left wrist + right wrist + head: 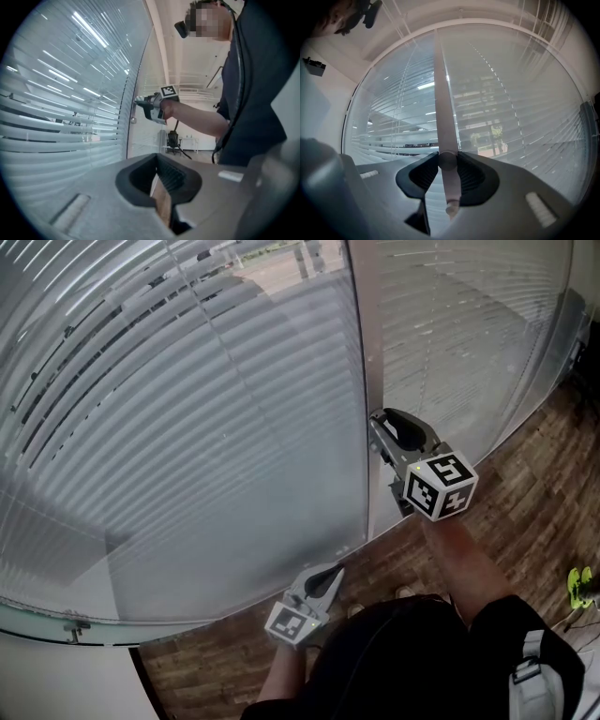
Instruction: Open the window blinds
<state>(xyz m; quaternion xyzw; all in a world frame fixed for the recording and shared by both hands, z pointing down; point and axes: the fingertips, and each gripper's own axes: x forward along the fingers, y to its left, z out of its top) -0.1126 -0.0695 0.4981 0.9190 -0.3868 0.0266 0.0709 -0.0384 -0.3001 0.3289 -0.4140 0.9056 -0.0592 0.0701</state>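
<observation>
In the head view, the window blinds (187, 427) are hanging closed over a curved wall of glass, with a pale vertical frame post (361, 381) splitting them into a wide left panel and a narrower right panel. The right gripper (380, 427) is reaching up to that post, at the right edge of the left panel, above its bottom corner. The left gripper (333, 573) is sitting lower, just beside the bottom edge of the left panel near its right corner, pointing up at the slats. A wooden floor (525, 512) is running along the foot of the glass.

In the left gripper view, the left gripper (161, 187) is showing its jaws drawn together with only a thin slit between the pads and nothing in them. The slats (61, 117) are filling the left side, apart from the jaws. Farther off, the right gripper (143, 104) is pressing in at the edge of the blind panel.

In the right gripper view, the right gripper (447, 164) is clamping a slim pale wand (451, 187), which is running upright between the pads with its rounded tip poking out just below them. The blinds (525, 103) are spreading behind the wand on both sides.
</observation>
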